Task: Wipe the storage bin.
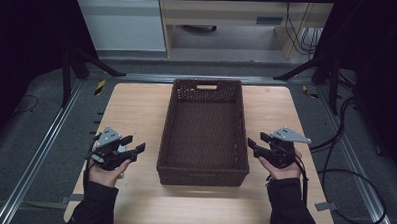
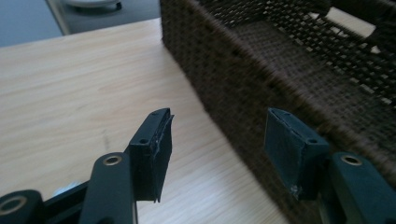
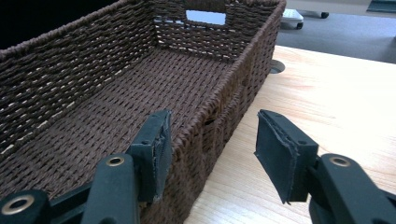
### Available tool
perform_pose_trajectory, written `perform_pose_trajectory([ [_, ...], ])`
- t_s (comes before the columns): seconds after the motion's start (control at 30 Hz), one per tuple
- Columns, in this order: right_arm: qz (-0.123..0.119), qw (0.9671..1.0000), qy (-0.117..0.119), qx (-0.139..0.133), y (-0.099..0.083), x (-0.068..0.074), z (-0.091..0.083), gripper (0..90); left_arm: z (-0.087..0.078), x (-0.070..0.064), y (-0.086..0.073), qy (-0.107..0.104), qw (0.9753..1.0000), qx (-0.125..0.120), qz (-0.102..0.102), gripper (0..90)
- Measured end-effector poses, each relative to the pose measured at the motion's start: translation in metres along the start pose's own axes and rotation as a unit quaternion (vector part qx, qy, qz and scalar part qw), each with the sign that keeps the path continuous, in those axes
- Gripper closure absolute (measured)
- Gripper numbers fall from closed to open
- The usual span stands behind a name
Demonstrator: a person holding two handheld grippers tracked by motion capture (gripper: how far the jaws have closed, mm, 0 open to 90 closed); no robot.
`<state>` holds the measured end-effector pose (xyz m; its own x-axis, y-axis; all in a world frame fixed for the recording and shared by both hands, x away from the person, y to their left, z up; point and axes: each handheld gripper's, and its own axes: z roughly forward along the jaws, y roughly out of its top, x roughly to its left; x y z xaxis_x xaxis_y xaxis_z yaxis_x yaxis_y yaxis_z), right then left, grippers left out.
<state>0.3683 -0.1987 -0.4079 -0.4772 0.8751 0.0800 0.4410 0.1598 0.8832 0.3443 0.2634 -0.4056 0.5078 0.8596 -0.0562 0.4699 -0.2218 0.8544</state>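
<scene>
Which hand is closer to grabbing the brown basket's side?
Probably the right. The right gripper is open with the basket rim between its jaws, one inside, one outside. The left gripper is open too, but both jaws sit outside the wall, over the table.

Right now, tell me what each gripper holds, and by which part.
Nothing is held. The left gripper and right gripper are open, flanking the basket.
</scene>
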Motion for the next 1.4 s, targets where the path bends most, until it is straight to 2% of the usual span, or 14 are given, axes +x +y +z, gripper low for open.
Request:
perform_pose_trajectory([
  [0.23, -0.008, 0.9999, 0.012, 0.004, 0.003, 0.008, 0.005, 48.1, 0.017, -0.021, 0.014, -0.017, 0.9997, -0.005, 0.015, 40.2],
  [0.43, -0.010, 0.9997, 0.018, 0.010, 0.003, 0.010, 0.007, 49.4, 0.025, -0.031, 0.013, -0.025, 0.9993, 0.004, 0.028, 40.1],
  [0.73, -0.022, 0.9991, 0.018, 0.033, -0.004, 0.018, 0.020, 51.3, 0.035, -0.036, 0.012, -0.047, 0.9981, 0.018, 0.035, 49.1],
  [0.83, -0.023, 0.9988, 0.016, 0.041, -0.006, 0.017, 0.023, 56.5, 0.040, -0.040, 0.010, -0.053, 0.9972, 0.029, 0.045, 53.2],
  [0.9, -0.024, 0.9988, 0.014, 0.040, -0.006, 0.017, 0.024, 59.8, 0.042, -0.042, 0.009, -0.047, 0.9971, 0.032, 0.051, 54.4],
  [1.07, -0.034, 0.9986, 0.011, 0.039, -0.006, 0.020, 0.026, 66.2, 0.042, -0.038, 0.008, -0.057, 0.9971, 0.028, 0.043, 55.1],
  [1.23, -0.031, 0.9988, 0.012, 0.037, -0.005, 0.019, 0.026, 65.4, 0.044, -0.038, 0.008, -0.052, 0.9969, 0.030, 0.051, 53.0],
  [1.3, -0.028, 0.9991, 0.006, 0.031, -0.004, 0.019, 0.027, 59.4, 0.046, -0.039, 0.008, -0.048, 0.9970, 0.031, 0.052, 52.0],
  [1.4, -0.030, 0.9990, -0.002, 0.034, -0.004, 0.019, 0.032, 55.5, 0.046, -0.039, 0.008, -0.049, 0.9971, 0.032, 0.047, 52.3],
])
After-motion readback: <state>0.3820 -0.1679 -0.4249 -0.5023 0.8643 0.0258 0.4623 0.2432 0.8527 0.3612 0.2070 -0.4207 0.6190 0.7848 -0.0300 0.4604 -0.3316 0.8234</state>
